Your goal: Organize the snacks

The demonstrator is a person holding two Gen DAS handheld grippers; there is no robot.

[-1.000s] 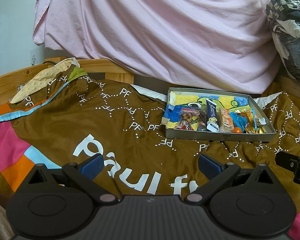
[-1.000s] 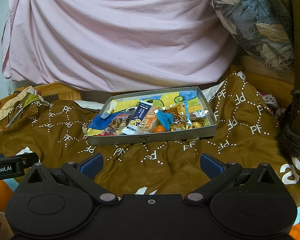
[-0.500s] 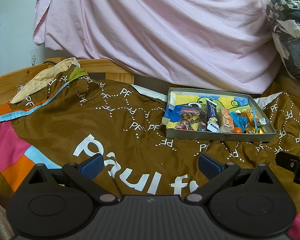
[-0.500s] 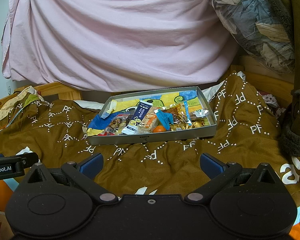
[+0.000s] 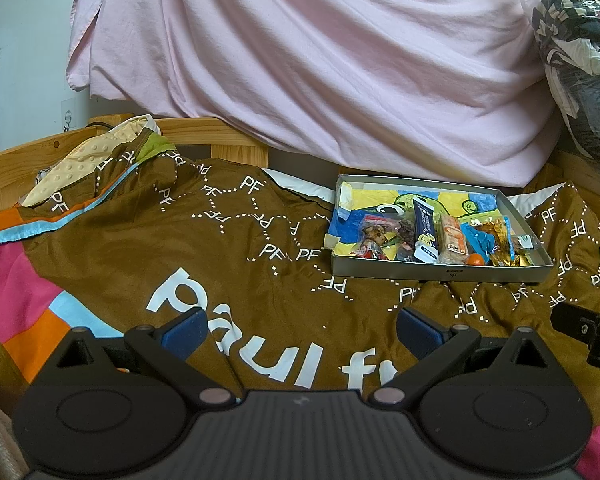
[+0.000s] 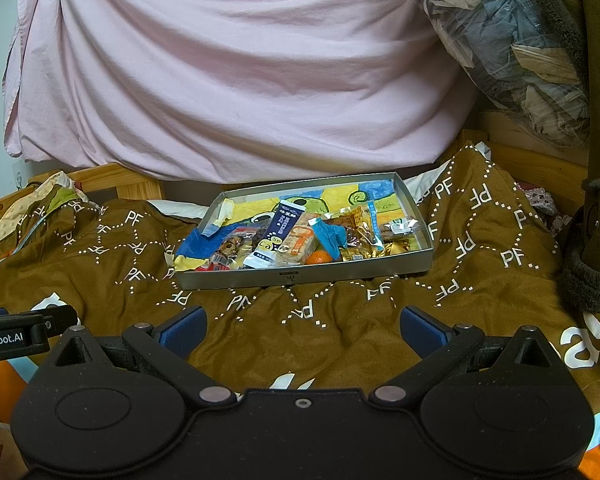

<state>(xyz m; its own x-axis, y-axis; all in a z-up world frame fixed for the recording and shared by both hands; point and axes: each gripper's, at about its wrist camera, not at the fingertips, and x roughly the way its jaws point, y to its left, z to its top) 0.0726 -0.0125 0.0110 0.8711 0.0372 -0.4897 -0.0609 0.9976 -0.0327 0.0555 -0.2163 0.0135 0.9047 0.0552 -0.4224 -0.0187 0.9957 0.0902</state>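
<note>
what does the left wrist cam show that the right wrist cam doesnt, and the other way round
Only the left wrist view shows the white "paul" lettering on the brown blanket and the pink and orange patches at its left edge.

Only the right wrist view shows the dark green fleece garment hanging at the far right.

Both show the grey snack tray resting on the blanket, the dark blue packet and small orange sweet inside it, the pink sheet behind, and an open, empty gripper: left gripper, right gripper.
</note>
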